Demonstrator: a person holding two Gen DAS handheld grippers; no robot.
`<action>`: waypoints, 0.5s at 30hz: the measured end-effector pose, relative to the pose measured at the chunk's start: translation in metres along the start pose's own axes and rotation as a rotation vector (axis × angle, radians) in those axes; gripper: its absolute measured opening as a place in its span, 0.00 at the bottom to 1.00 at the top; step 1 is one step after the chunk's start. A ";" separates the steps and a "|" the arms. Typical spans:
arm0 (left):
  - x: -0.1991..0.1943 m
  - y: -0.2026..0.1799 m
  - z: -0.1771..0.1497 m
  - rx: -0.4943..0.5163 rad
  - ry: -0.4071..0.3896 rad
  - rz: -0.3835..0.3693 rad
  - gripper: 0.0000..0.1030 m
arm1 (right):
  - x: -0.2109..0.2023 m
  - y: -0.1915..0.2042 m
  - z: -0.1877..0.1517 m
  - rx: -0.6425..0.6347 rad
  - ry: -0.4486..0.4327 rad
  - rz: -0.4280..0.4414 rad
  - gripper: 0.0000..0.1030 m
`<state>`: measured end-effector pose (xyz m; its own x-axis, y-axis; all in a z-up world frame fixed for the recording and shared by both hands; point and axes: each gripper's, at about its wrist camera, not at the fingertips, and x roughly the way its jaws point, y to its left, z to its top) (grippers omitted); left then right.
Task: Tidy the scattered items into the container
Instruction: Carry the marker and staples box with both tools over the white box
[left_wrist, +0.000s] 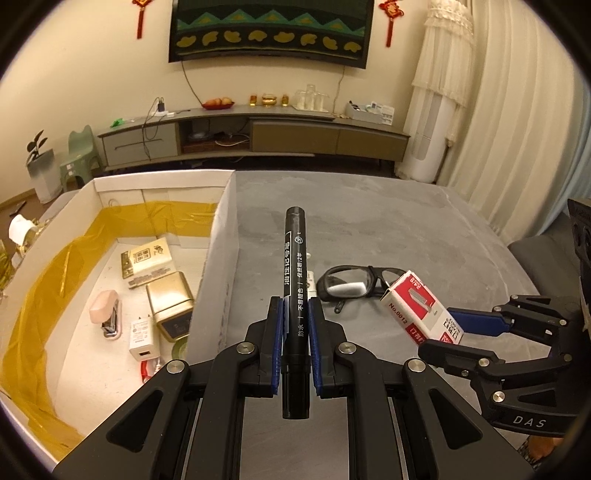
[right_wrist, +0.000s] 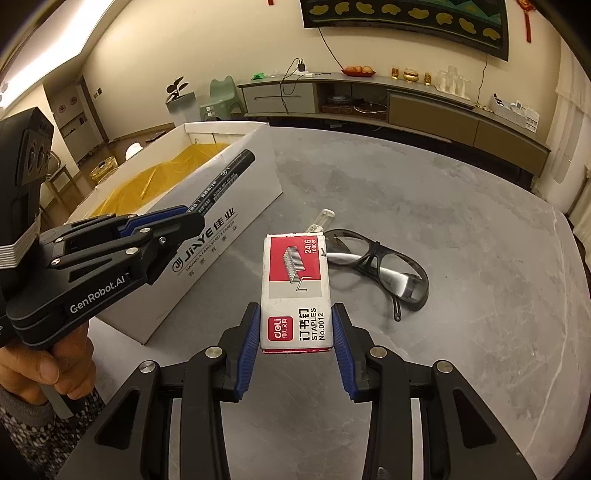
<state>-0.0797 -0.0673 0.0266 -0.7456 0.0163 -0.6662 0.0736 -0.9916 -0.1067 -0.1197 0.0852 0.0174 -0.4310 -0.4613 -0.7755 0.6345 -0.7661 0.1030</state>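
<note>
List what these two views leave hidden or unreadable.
- Red item in the box, left wrist view: mostly hidden by the left gripper.
- Small clear object beyond the staple box, right wrist view: partly hidden behind that box, too small to identify.
- Marker tip end, left wrist view: runs behind the fingers.

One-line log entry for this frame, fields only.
left tongs: shut on marker | right tongs: shut on staple box | on table: glasses | container: neither item in yet
</note>
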 end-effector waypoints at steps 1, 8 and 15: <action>-0.002 0.002 0.001 -0.003 -0.004 0.000 0.13 | 0.000 0.001 0.001 0.000 -0.003 0.000 0.38; -0.017 0.009 0.004 -0.016 -0.030 -0.010 0.13 | -0.005 0.011 0.009 -0.003 -0.027 0.000 0.38; -0.025 0.016 0.003 -0.034 -0.035 -0.036 0.13 | -0.008 0.026 0.020 -0.009 -0.055 0.008 0.39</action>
<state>-0.0620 -0.0836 0.0441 -0.7706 0.0465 -0.6356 0.0687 -0.9855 -0.1554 -0.1129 0.0597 0.0388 -0.4604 -0.4909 -0.7396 0.6436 -0.7584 0.1027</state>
